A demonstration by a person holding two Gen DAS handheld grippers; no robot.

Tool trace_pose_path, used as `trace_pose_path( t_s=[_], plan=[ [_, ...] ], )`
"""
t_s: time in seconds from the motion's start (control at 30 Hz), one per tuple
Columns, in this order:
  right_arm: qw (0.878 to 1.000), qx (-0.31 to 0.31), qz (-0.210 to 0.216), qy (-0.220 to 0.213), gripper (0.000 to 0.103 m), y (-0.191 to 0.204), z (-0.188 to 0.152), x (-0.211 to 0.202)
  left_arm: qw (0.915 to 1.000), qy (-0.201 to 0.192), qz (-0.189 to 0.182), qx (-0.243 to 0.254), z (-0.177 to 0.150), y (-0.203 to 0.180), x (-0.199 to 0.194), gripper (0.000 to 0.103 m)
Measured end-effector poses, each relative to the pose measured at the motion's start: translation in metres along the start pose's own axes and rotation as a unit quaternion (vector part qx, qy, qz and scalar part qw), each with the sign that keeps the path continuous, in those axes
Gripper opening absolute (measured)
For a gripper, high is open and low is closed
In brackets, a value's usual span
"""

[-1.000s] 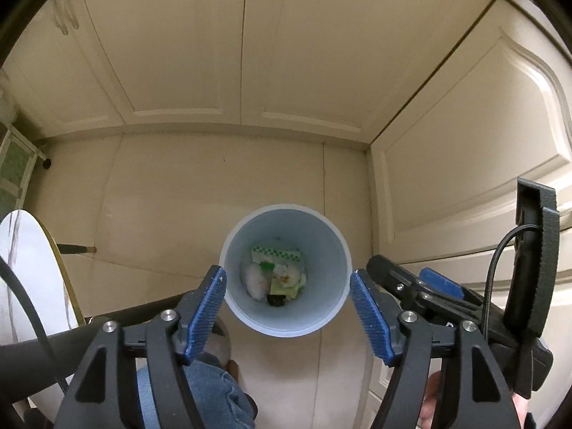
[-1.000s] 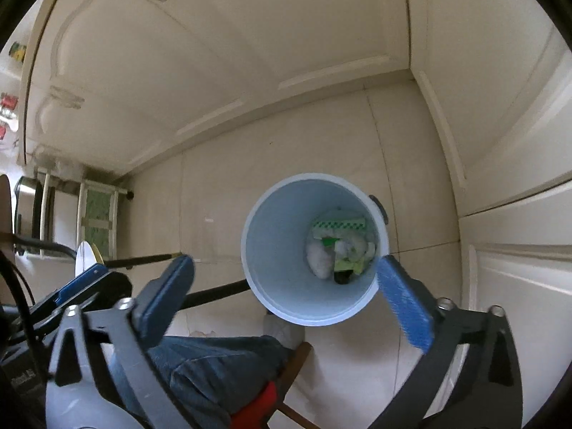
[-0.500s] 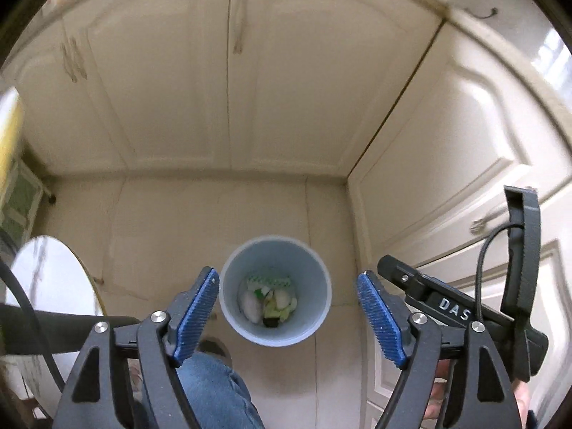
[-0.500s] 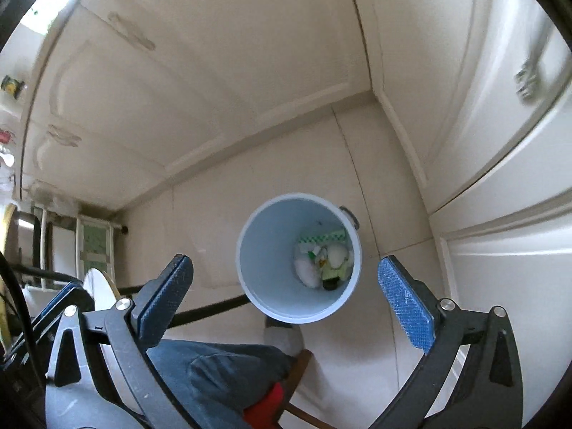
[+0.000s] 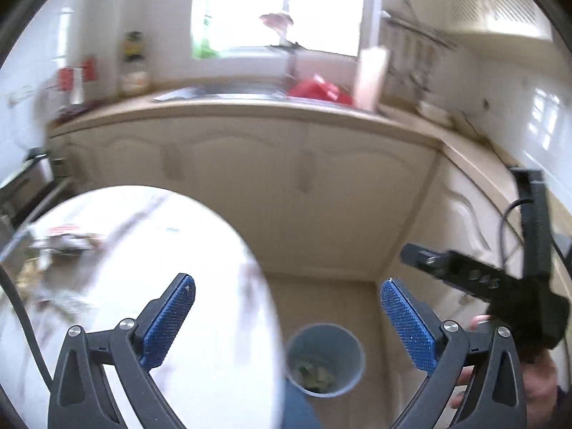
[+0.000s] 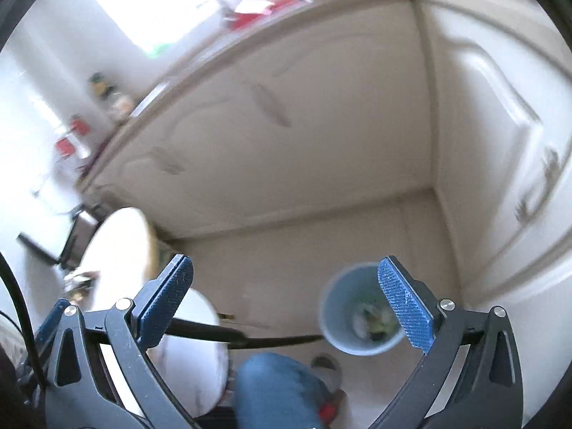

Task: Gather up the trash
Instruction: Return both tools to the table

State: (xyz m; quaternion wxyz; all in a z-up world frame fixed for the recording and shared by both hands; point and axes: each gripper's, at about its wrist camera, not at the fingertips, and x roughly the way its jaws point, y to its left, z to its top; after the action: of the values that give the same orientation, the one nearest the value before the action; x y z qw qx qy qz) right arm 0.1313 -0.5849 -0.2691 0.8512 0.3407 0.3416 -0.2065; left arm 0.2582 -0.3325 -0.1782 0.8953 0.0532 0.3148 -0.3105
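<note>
Your left gripper (image 5: 286, 316) stood wide apart with nothing between its blue pads (image 5: 168, 325); its jaws had just been opening further. Your right gripper (image 6: 286, 304) was spread wide as well, and it too was empty. In the left wrist view your right hand (image 5: 507, 368) showed at the lower right, wrapped around the black body of the other gripper.

Nearest below you, a knee (image 6: 275, 389) in blue jeans showed in the right wrist view, with a shoe (image 6: 327, 366) just beyond it on the floor (image 6: 286, 250). The white round table (image 5: 143, 268) filled the left of the left wrist view, with blurred clutter (image 5: 60, 243) along its far left edge; what those items were, you could not tell.

The trash lay in the bin (image 5: 325, 359), a pale blue pail standing on the floor to the right of the table, near the corner of the cabinets. Its contents (image 6: 373, 318) were a blurred heap of white and green scraps at the bottom.

Beyond the bin, the cream cabinets (image 5: 286, 171) ran along the far side and turned down the right. On the counter (image 5: 250, 107) above them sat something red (image 5: 318, 89), a jar (image 5: 134, 64) to the left, and behind these a bright window (image 5: 279, 7).
</note>
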Motion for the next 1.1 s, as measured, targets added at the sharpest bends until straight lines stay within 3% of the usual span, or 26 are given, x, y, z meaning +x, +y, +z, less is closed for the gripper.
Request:
trace_pose_path(
  t_s=[0.27, 0.53, 0.73, 0.93, 1.1],
  plan=[
    [0.987, -0.131, 0.097, -0.006, 0.103, 0.147, -0.022, -0.012, 0.9933, -0.026, 0.084, -0.074, -0.038, 0.099, -0.092, 0.102],
    [0.960, -0.231, 0.153, 0.025, 0.103, 0.275, -0.069, 0.008, 0.9760, -0.030, 0.168, -0.135, -0.053, 0.169, -0.177, 0.102],
    [0.937, -0.298, 0.172, 0.050, 0.103, 0.338, -0.104, 0.017, 0.9623, -0.033, 0.212, -0.166, -0.056, 0.197, -0.210, 0.102],
    [0.929, -0.324, 0.169, 0.061, 0.103, 0.365, -0.120, 0.030, 0.9545, -0.035, 0.232, -0.185, -0.055, 0.219, -0.224, 0.102],
    [0.922, -0.350, 0.164, 0.021, 0.103, 0.379, -0.125, 0.011, 0.9501, -0.049, 0.244, -0.188, -0.056, 0.231, -0.225, 0.102]
  ],
)
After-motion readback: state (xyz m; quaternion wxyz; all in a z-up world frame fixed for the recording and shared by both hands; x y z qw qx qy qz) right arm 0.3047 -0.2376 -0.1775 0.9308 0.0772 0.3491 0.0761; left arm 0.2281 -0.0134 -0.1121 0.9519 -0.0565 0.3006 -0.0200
